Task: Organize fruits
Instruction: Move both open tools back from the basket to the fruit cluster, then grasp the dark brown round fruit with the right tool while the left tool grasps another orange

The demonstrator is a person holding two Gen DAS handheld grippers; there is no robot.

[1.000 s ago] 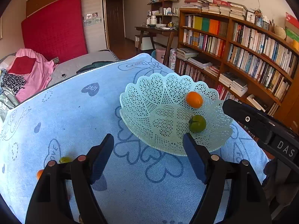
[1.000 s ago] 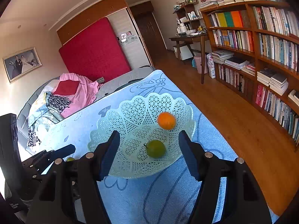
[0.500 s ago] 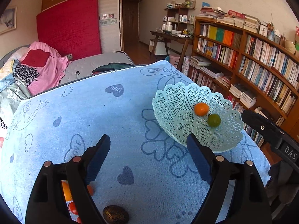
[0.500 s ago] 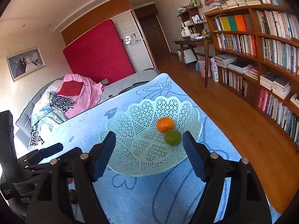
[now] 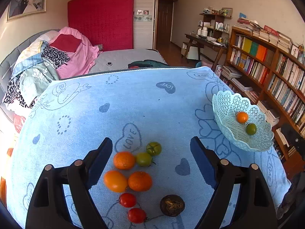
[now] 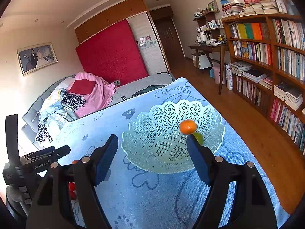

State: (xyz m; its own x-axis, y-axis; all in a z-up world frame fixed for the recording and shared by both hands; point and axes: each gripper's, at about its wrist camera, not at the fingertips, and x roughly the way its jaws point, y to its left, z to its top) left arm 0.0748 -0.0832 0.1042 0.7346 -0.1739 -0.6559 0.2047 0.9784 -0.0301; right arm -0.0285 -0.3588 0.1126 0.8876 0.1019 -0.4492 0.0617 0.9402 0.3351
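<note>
A mint lattice basket (image 5: 230, 105) (image 6: 152, 122) sits at the table's right side and holds an orange (image 5: 242, 117) (image 6: 187, 126) and a green fruit (image 5: 251, 129) (image 6: 198, 137). My left gripper (image 5: 151, 156) is open above a cluster of fruit on the blue cloth: three oranges (image 5: 124, 160), two green tomatoes (image 5: 153, 148), two red tomatoes (image 5: 127, 200) and a dark brown fruit (image 5: 172, 205). My right gripper (image 6: 152, 152) is open and empty, hovering in front of the basket.
The table is covered with a blue patterned cloth (image 5: 133, 103). A bed with piled clothes (image 5: 47, 61) lies behind it. Bookshelves (image 5: 266, 61) line the right wall. The left gripper's body (image 6: 28, 164) shows at the left of the right wrist view.
My left gripper has swung left and back from the basket to over the loose fruit cluster. My right gripper has shifted slightly left, still facing the basket.
</note>
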